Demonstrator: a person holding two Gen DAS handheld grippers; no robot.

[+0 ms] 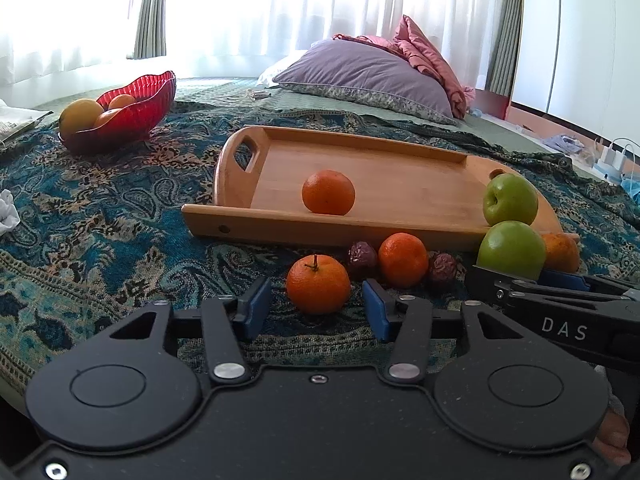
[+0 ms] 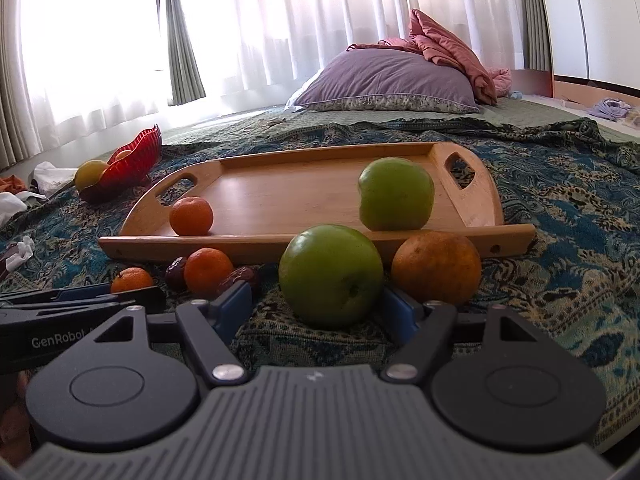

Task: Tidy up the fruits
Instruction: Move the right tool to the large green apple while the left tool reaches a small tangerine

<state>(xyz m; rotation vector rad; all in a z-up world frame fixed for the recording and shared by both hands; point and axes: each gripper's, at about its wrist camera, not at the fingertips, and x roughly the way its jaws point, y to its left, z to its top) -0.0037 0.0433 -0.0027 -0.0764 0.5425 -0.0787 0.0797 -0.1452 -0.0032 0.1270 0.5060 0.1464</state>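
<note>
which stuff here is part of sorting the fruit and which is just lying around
Job: wooden tray, green apples, mandarins, large orange, dates, red bowl.
Lying about: purple pillow, pink clothes, crumpled tissue.

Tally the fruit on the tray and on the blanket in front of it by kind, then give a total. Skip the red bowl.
Small mandarins: 3, one on the wooden tray at, two on the blanket
Green apples: 2, one on the tray, one on the blanket
Large orange: 1
Dark wrinkled fruits: 2
Total: 8
</note>
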